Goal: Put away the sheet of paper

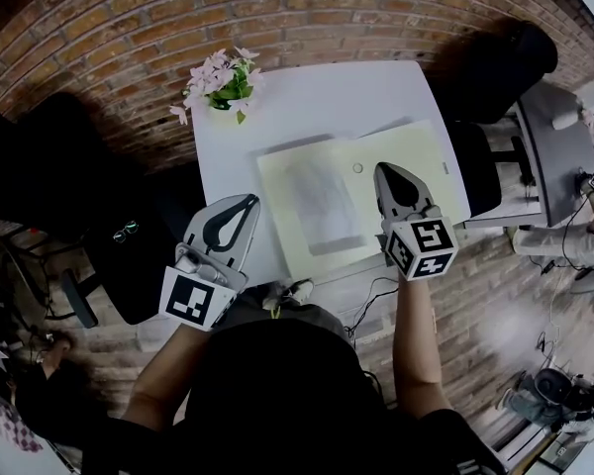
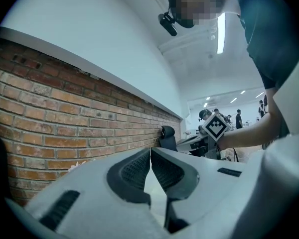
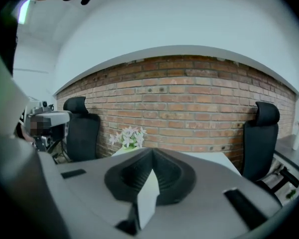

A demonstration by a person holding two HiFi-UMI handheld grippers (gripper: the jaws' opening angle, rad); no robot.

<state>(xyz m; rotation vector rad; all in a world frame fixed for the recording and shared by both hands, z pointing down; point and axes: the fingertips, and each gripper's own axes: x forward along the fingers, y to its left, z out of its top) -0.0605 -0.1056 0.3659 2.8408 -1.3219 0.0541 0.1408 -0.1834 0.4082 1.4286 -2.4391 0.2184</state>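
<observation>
Black and padded, an office chair (image 1: 40, 176) stands at 9 o'clock in the head view. Just inside it hangs the left gripper (image 1: 243, 206), a smooth grey-white plastic shell tipped with dark pads. The left gripper view shows those pads (image 2: 132, 171) with a fine grid texture, and the jaws pressed together at the tips with nothing between them (image 2: 150, 153).

At 11 o'clock on the smooth white table (image 1: 307, 97) sits a bunch of small pink flowers (image 1: 223, 77) with green leaves.

The sheet of paper (image 1: 317, 206) lies flat near the table's middle, a pale cream rectangle with a greyish patch. Its long axis runs from about 11 to 5 o'clock. It rests with a yellower folder (image 1: 421, 161) that carries a small round button (image 1: 357, 167); whether the sheet is on or inside it I cannot tell.

The right gripper (image 1: 388, 171) hovers above the folder, its tips pointing to 12 o'clock. Its own view shows the ribbed dark jaws clenched tip to tip (image 3: 152, 153), holding nothing.

Only the head view shows the sheet and folder. The left gripper view alone shows ceiling strip lights (image 2: 222, 31) and the right gripper's marker cube (image 2: 215, 126). The right gripper view alone shows the rough red brick wall (image 3: 189, 108) square on, with the flowers (image 3: 129, 136) before it and a second black chair (image 3: 261, 138) at 3 o'clock.
</observation>
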